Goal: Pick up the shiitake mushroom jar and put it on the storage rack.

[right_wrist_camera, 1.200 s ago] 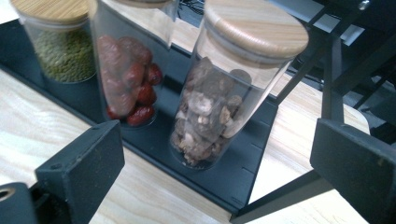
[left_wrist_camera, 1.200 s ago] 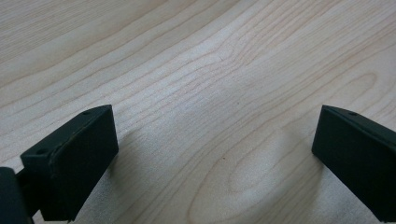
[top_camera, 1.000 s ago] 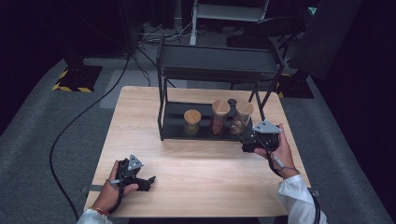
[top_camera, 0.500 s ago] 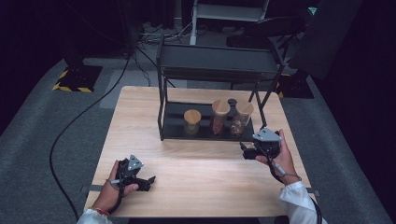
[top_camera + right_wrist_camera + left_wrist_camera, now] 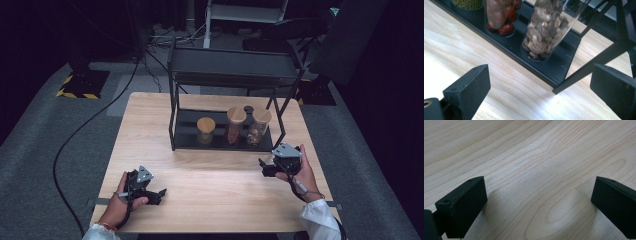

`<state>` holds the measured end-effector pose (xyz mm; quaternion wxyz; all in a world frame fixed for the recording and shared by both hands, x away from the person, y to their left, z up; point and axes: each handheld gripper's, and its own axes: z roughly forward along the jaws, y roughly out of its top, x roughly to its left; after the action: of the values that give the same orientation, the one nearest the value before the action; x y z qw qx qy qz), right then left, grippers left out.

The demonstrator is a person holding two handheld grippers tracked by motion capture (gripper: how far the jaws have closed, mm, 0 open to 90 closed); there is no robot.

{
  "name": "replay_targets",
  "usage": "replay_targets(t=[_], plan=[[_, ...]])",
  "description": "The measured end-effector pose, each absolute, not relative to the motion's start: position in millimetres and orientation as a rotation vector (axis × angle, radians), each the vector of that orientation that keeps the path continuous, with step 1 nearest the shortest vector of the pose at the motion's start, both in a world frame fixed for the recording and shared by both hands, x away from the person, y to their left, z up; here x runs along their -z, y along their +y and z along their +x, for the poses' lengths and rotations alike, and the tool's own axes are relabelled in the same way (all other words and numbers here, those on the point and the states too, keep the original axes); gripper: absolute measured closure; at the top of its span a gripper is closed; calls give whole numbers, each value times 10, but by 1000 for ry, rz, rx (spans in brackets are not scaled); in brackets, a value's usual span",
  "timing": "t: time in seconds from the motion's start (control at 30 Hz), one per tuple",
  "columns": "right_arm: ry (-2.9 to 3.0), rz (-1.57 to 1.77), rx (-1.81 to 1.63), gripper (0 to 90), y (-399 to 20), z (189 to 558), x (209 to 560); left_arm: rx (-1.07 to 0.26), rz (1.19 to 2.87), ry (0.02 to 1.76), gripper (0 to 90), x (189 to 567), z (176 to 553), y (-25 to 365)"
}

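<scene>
A black two-tier rack (image 5: pixel 227 67) stands at the back of the wooden table (image 5: pixel 210 180). On its lower shelf are three wooden-lidded glass jars: a short one with green contents (image 5: pixel 205 130), a tall one with red fruit (image 5: pixel 235 125) and one with brown dried pieces (image 5: pixel 259 126) (image 5: pixel 544 30). My right gripper (image 5: pixel 262 167) (image 5: pixel 539 92) rests low at the table's right, just in front of the rack's right leg (image 5: pixel 594 62), jaws wide open and empty. My left gripper (image 5: pixel 161 195) (image 5: pixel 539 205) lies at the front left, open over bare wood.
A small dark jar (image 5: pixel 248 109) stands behind the tall ones. Black cables (image 5: pixel 80 135) run over the grey floor left of the table. Dark equipment stands behind the rack.
My right gripper has come down and back from the rack's front toward the table's near right. The left gripper has stayed where it was.
</scene>
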<state>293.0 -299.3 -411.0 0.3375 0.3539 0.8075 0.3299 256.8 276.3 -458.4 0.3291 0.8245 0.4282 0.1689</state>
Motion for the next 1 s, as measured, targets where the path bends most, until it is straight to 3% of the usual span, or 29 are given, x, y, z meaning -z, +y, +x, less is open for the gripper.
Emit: replay_targets(t=[1.0], plan=[[2227, 898, -776, 28, -3127, 2916, 4340, -442, 2158, 1120, 0, 4584, 2568, 2763]])
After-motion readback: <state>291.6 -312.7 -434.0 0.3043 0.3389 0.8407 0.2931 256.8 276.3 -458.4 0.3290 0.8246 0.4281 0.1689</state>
